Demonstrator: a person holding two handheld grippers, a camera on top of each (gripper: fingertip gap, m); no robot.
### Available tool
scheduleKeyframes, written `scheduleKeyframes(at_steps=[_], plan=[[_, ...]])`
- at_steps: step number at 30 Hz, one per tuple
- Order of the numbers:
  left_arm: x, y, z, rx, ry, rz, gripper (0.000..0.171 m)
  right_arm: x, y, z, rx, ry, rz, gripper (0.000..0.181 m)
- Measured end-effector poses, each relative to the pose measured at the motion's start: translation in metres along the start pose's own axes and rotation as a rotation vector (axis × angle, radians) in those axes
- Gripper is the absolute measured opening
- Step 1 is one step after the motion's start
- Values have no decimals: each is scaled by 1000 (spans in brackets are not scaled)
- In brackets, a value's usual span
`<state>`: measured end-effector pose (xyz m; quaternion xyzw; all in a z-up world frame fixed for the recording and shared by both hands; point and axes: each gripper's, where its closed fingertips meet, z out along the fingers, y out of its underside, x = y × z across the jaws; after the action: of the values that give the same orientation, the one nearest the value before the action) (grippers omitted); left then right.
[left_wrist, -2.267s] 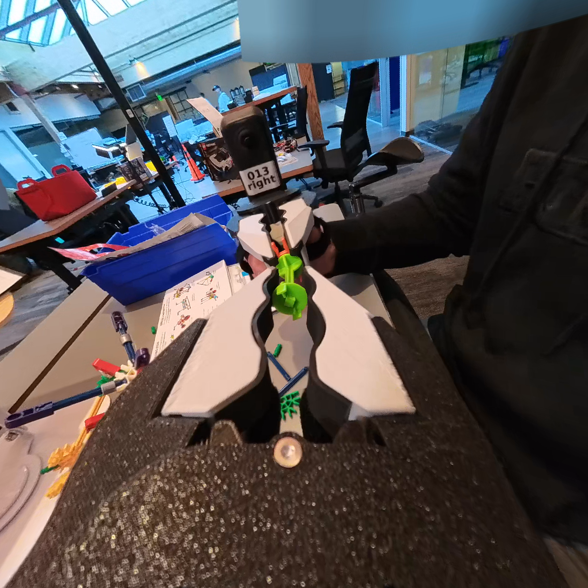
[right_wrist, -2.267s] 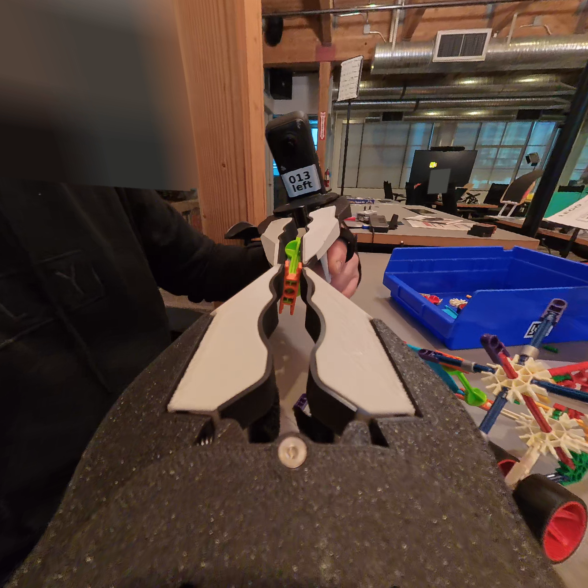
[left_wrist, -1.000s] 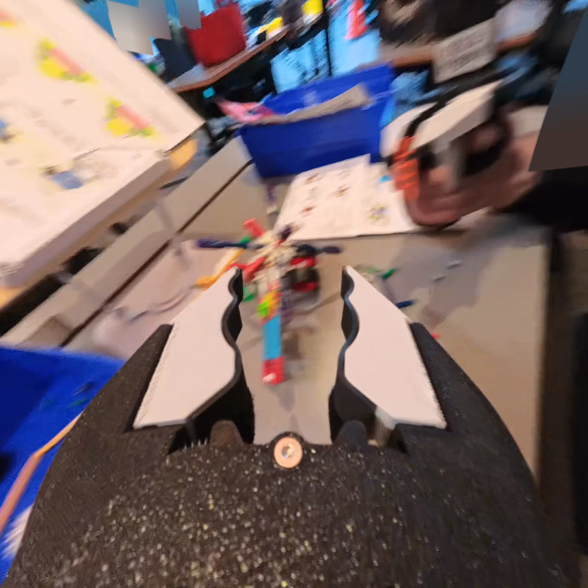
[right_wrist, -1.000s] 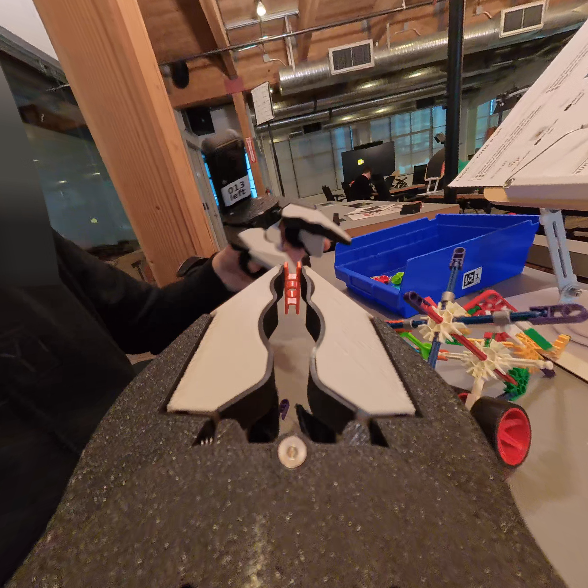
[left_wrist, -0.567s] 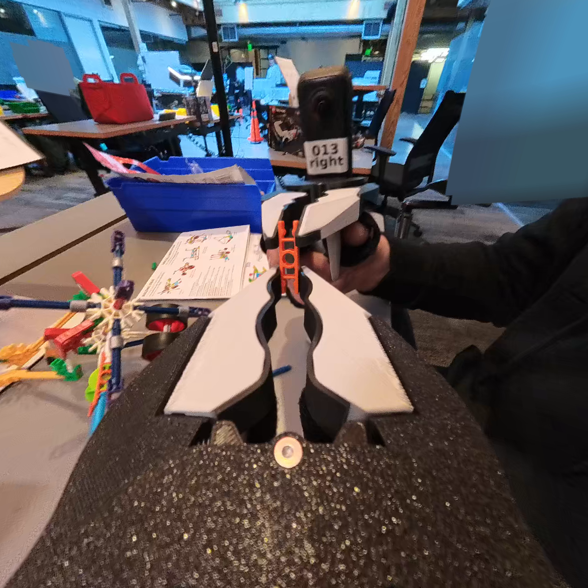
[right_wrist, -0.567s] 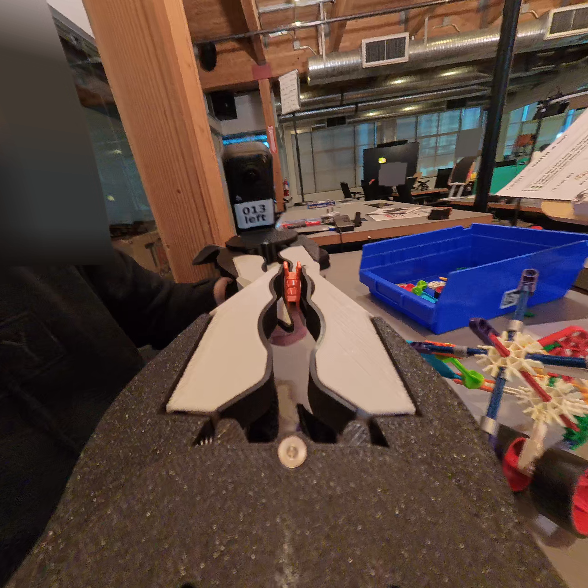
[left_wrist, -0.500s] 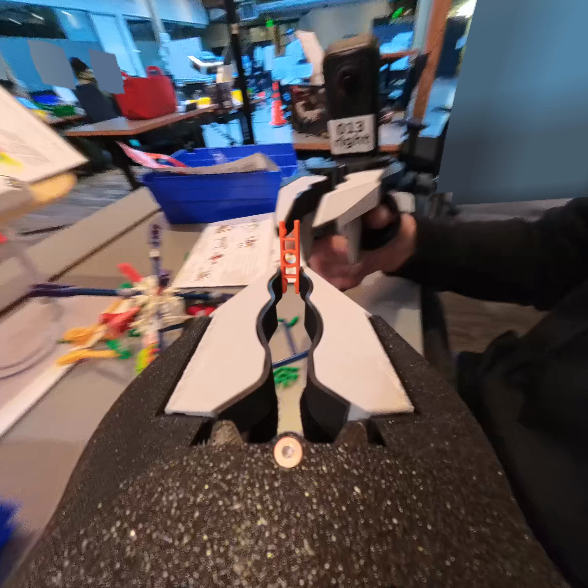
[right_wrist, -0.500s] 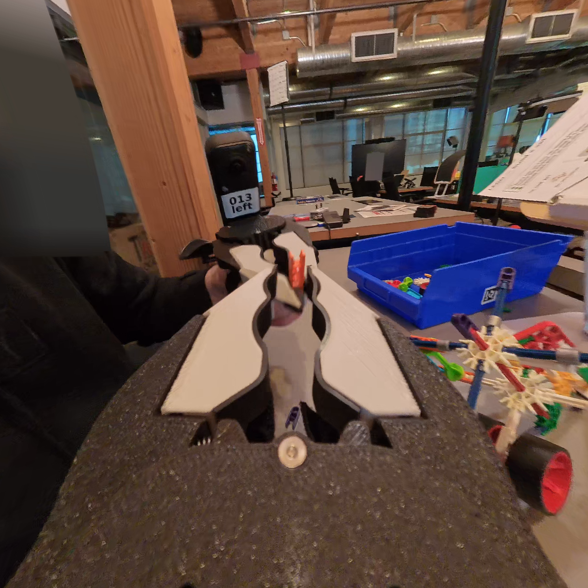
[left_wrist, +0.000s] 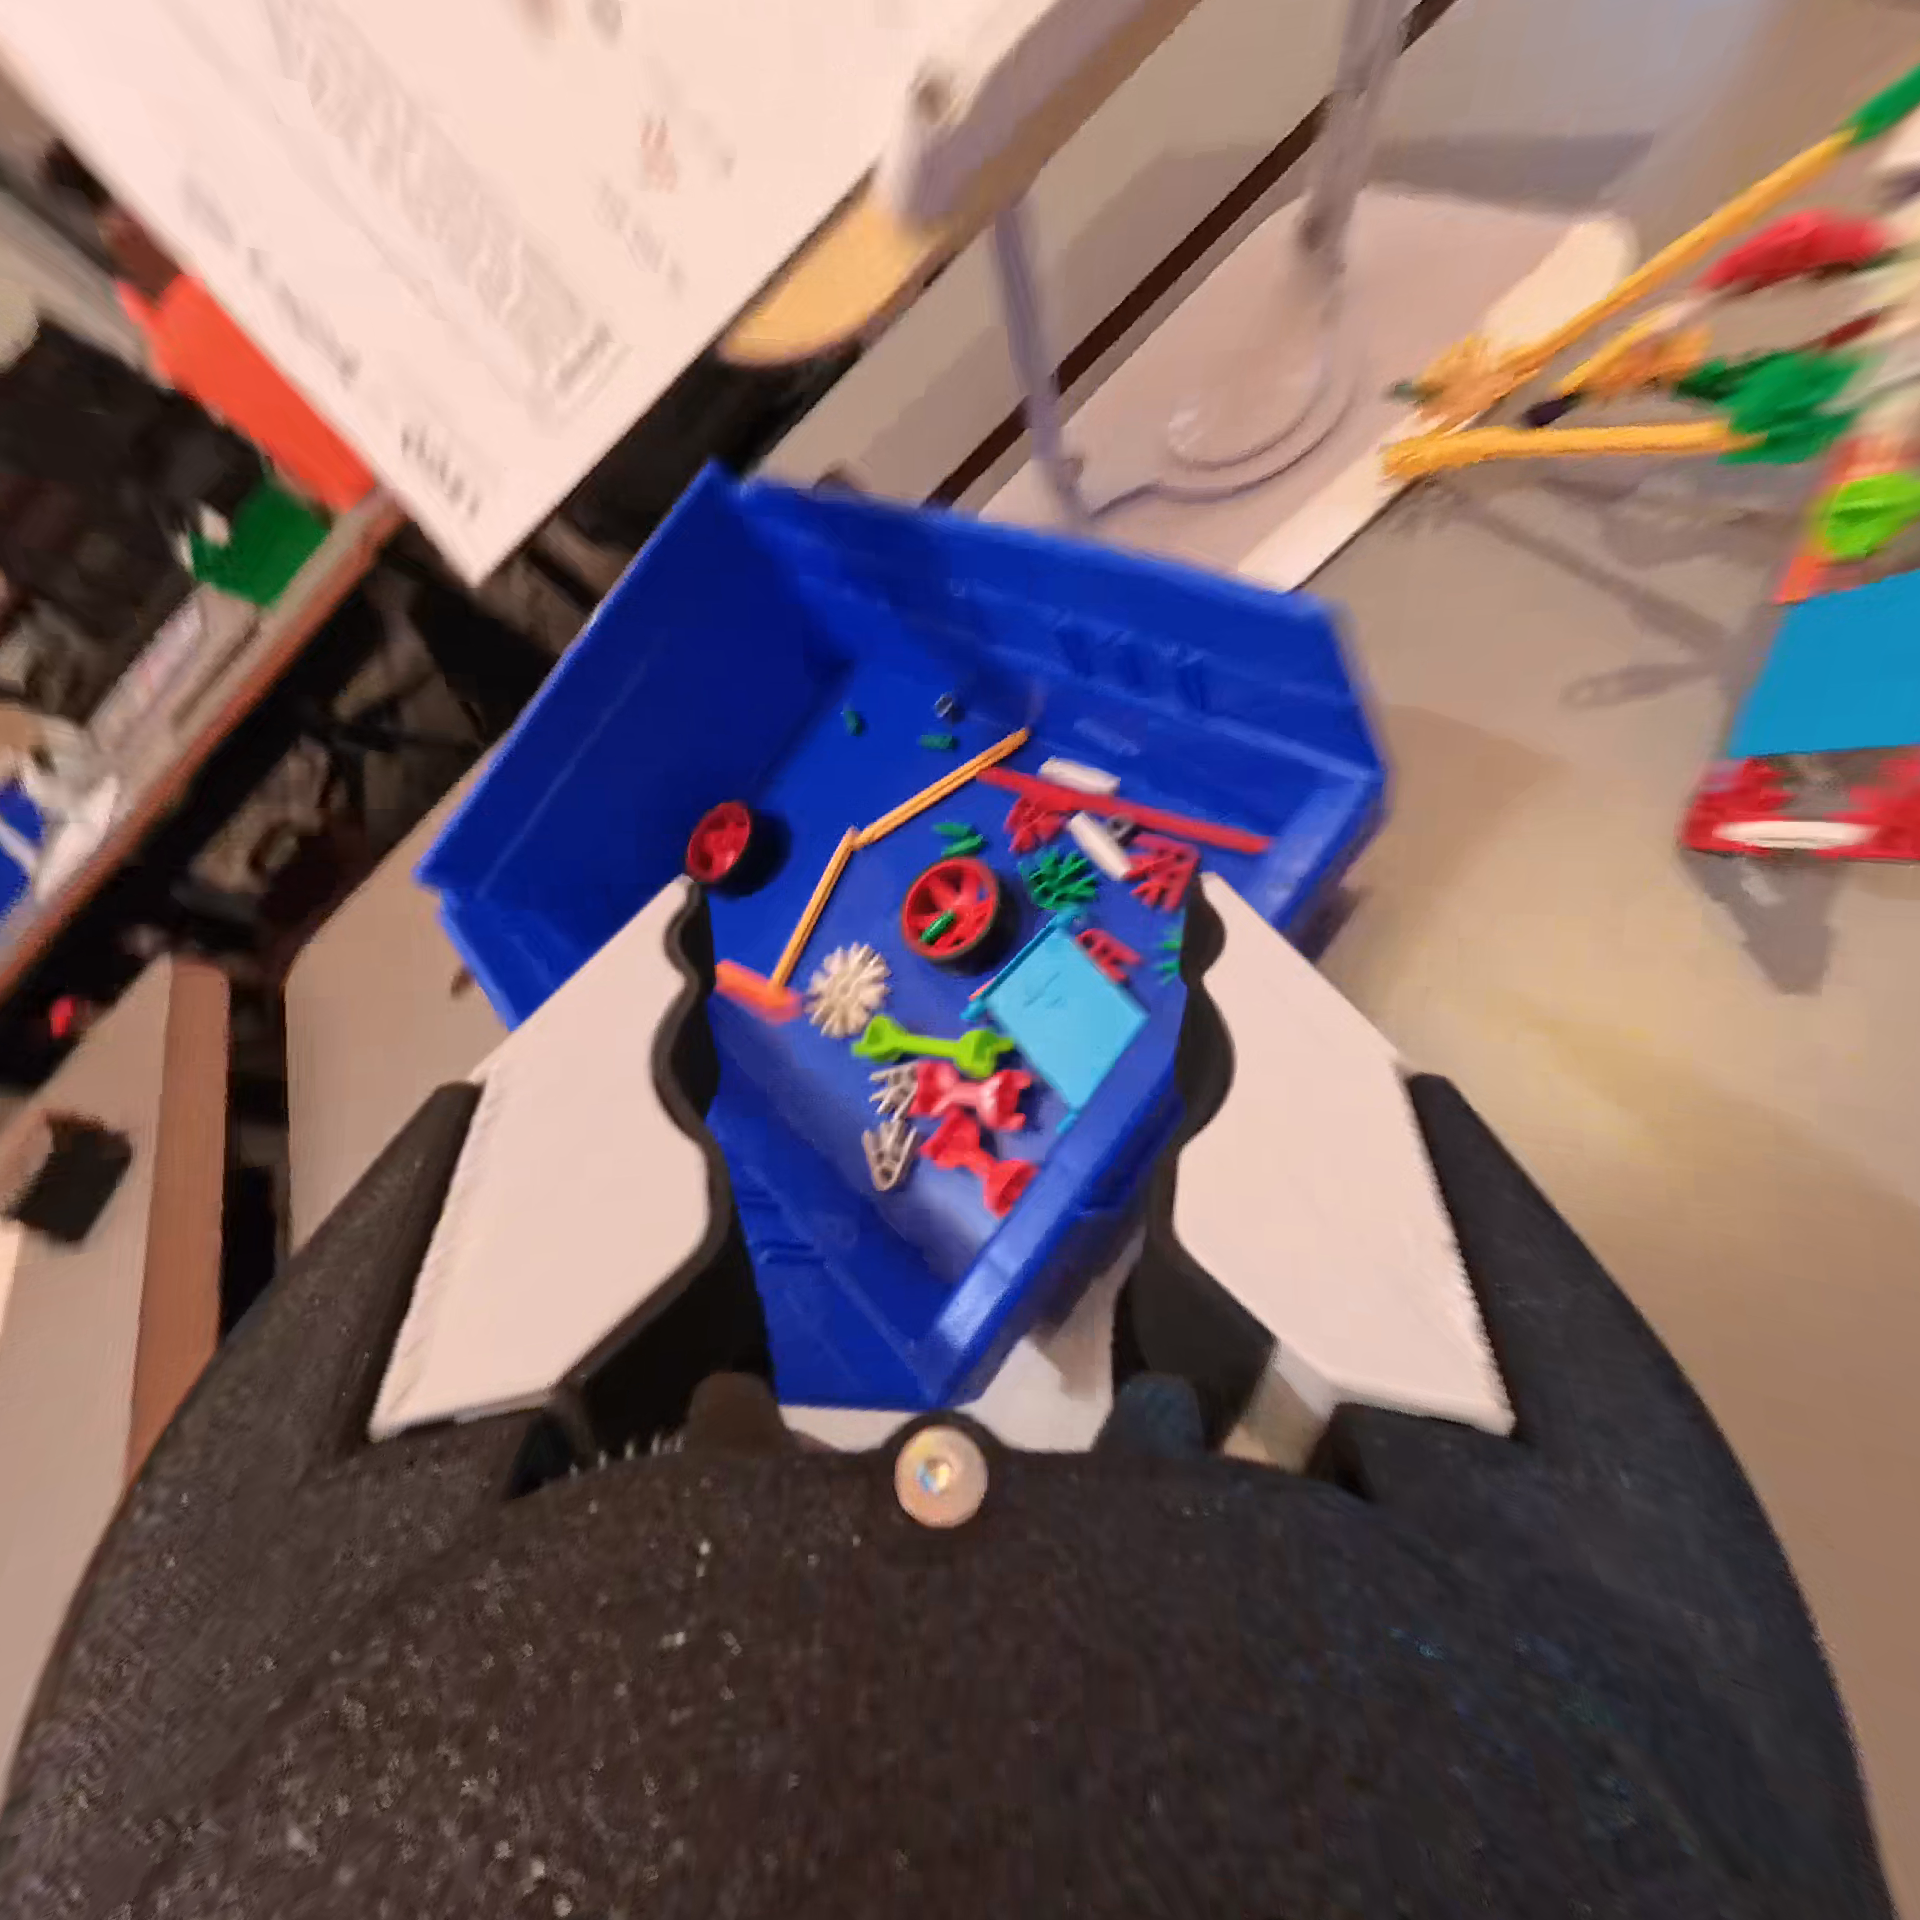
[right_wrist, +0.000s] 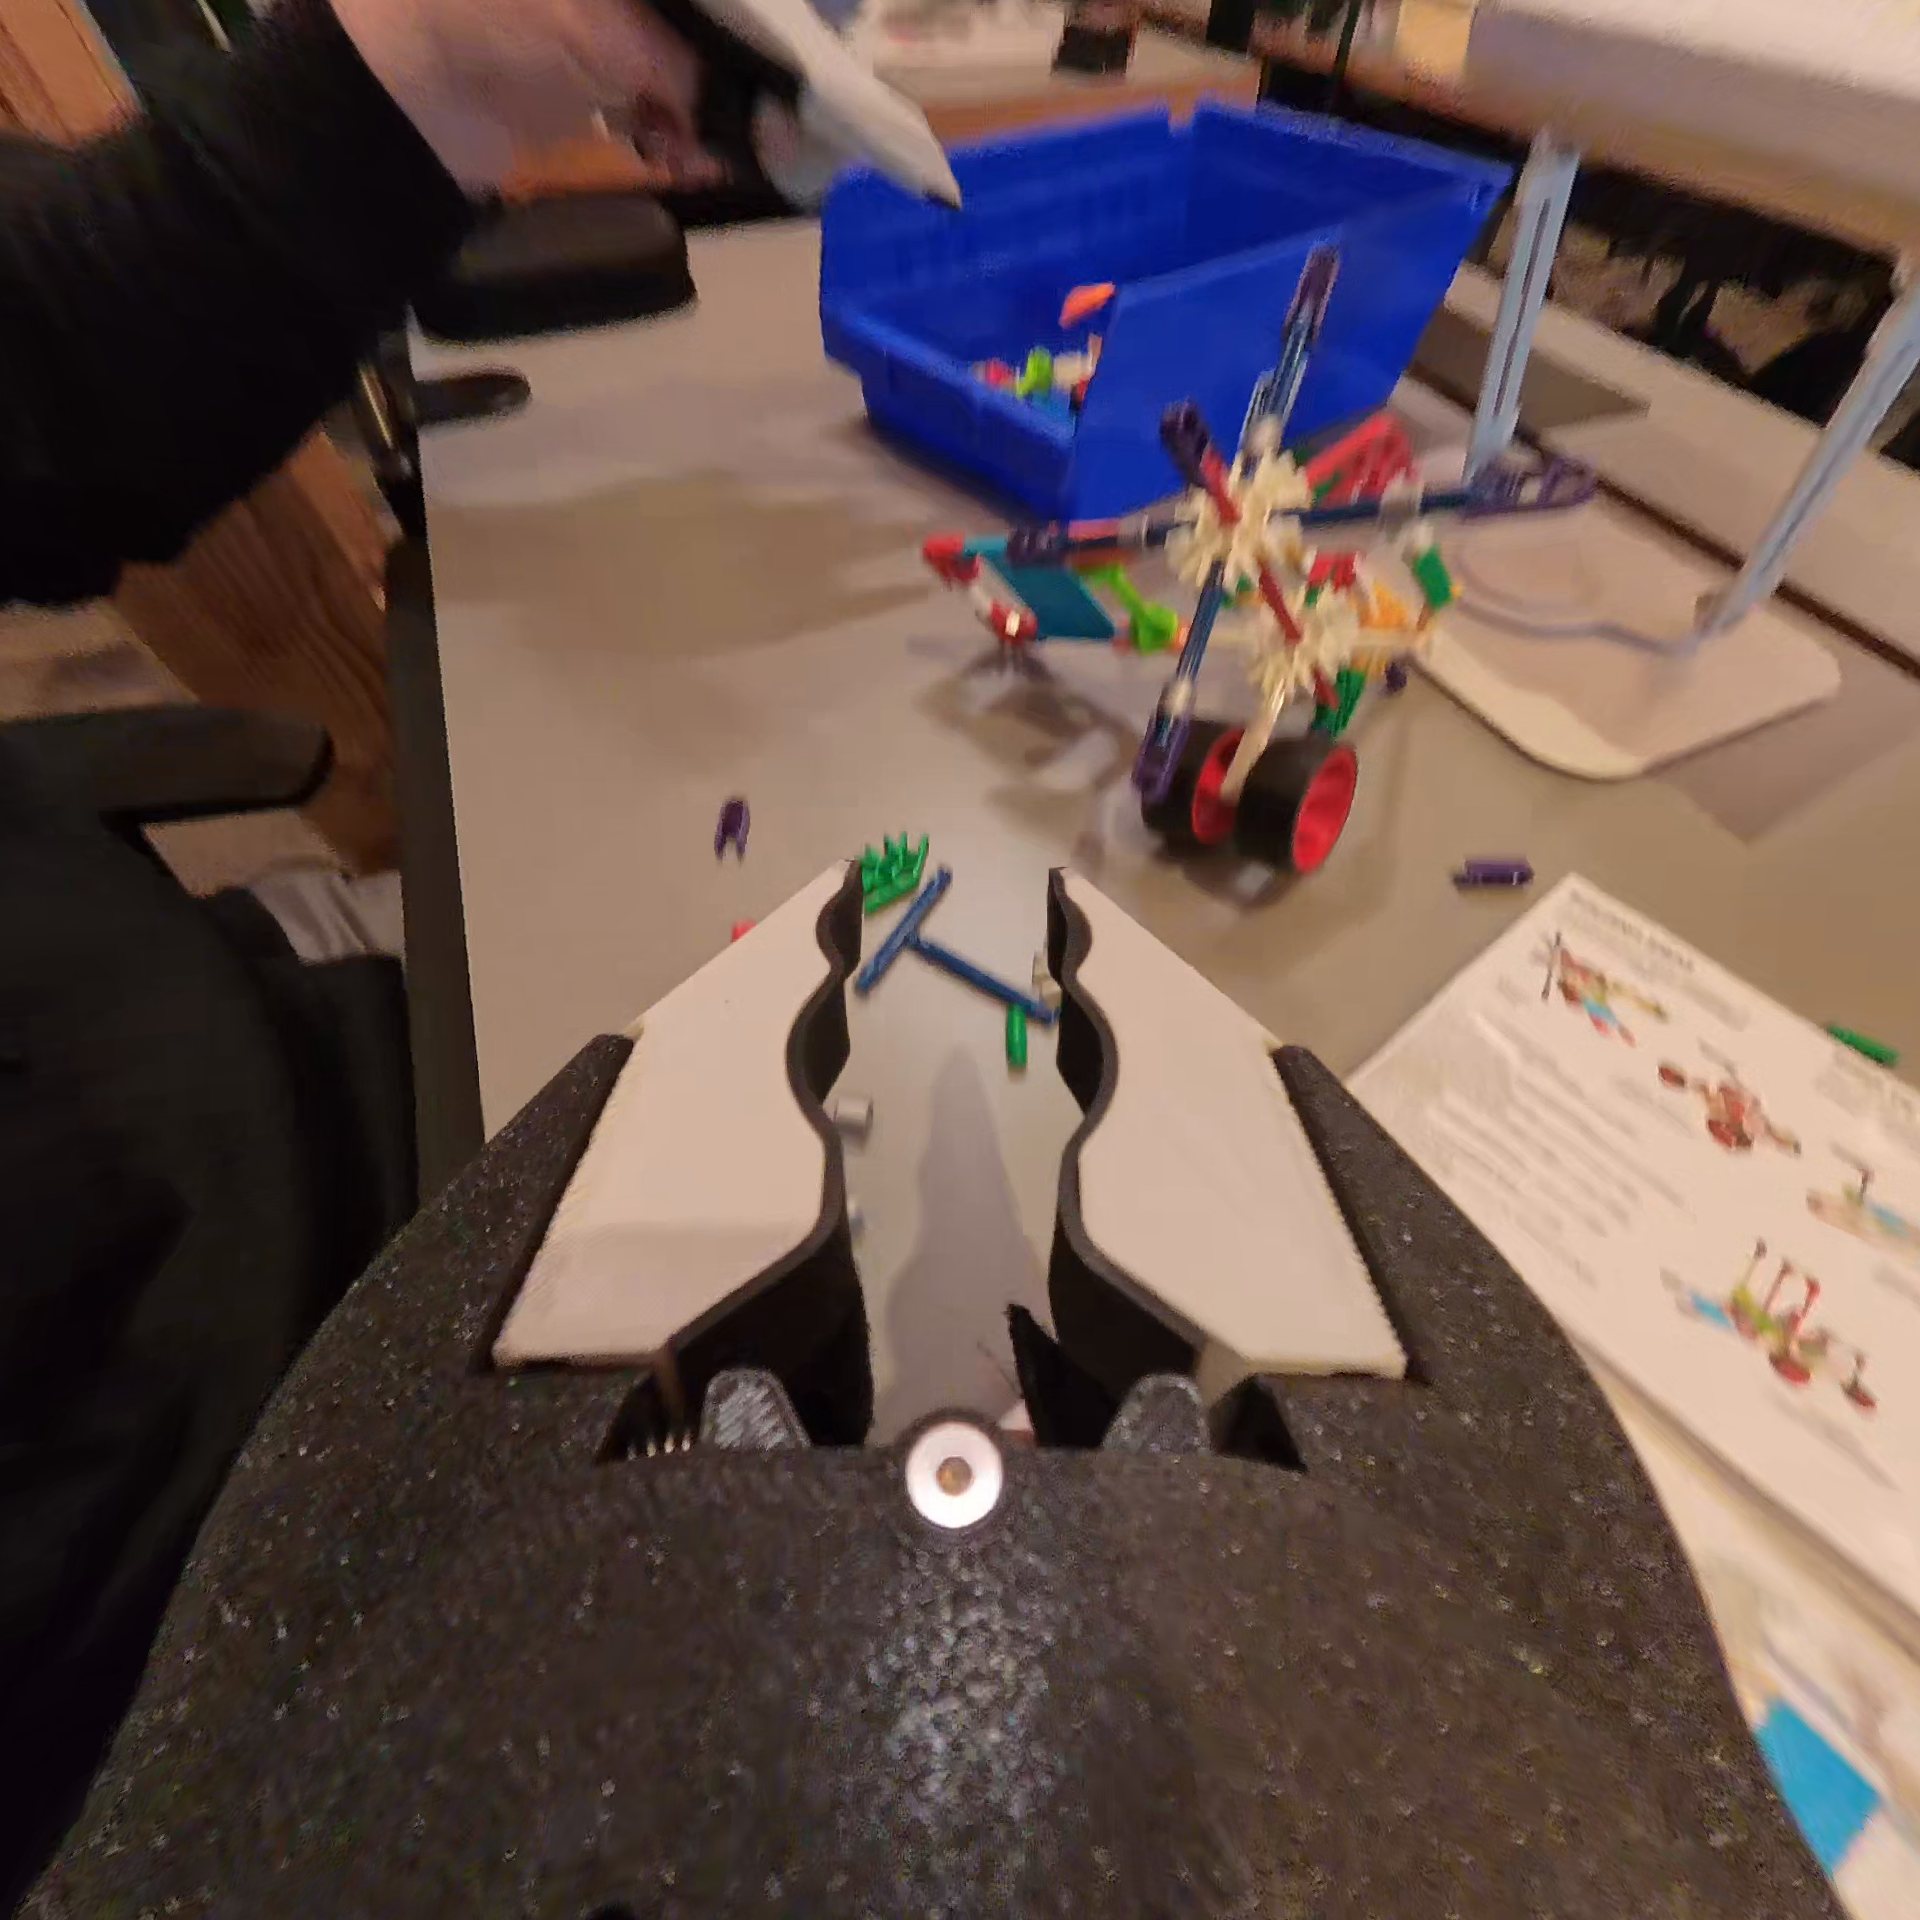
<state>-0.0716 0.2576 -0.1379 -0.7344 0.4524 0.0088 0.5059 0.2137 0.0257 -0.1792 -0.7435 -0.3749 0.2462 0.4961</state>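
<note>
1. My left tool (left_wrist: 940, 914): jaws spread wide, nothing between them. I hold it above the blue bin (left_wrist: 644, 707), looking down into it, so the loose parts show in the gap. The picture is blurred by motion.

2. Bin: stands near the tabletop's (right_wrist: 644, 582) far edge, in front of the stand (right_wrist: 1621, 665). Open-topped, so parts can be taken from above. Contents:
- two red wheels (left_wrist: 948, 912), one toward the bin's left wall
- white connector (left_wrist: 850, 987), snowflake shape
- light green piece (left_wrist: 925, 1042), bone-shaped
- red connectors (left_wrist: 971, 1096) toward the near corner
- light blue panel (left_wrist: 1062, 1010) by the right wall
- orange rods (left_wrist: 821, 914), thin, lying slantwise
- orange piece (left_wrist: 756, 987) at the left finger's tip; I cannot tell whether it touches the finger.

3. My right tool (right_wrist: 954, 883): jaws parted, empty. It hangs low over the near tabletop edge, above blue rods (right_wrist: 940, 951) and a green connector (right_wrist: 891, 868), none of them touched.

4. Model (right_wrist: 1236, 582): rods and white hubs on a black-and-red wheel (right_wrist: 1262, 795), mid-tabletop, between the bin and my right tool, where both tools can get at it.

5. Instruction sheet (right_wrist: 1683, 1174): flat at the right edge, beside my right tool, face up for reading.

6. Stand: at the far right corner, carrying a tilted printed board (left_wrist: 436, 197) above the bin.

7. Purple bits (right_wrist: 1491, 871): scattered, well apart.
</note>
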Motion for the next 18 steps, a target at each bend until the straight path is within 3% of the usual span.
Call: scheduleKeyframes(at_steps=[3, 6, 9, 13, 18], plan=[[89, -35, -36, 146, 269, 188, 60, -8, 32, -7, -136, 7, -12, 34], [186, -42, -61, 169, 549, 329, 59, -25, 62, -4, -267, -38, -31, 33], [251, -31, -65, 155, 738, 399, 58, -33, 82, 0, -349, -36, -56, 33], [288, 0, -49, 67, 869, 449, 49, -31, 91, 1, -360, -21, -28, 25], [307, 13, -47, 65, 1014, 436, 39, -32, 104, 5, -402, -36, -31, 16]])
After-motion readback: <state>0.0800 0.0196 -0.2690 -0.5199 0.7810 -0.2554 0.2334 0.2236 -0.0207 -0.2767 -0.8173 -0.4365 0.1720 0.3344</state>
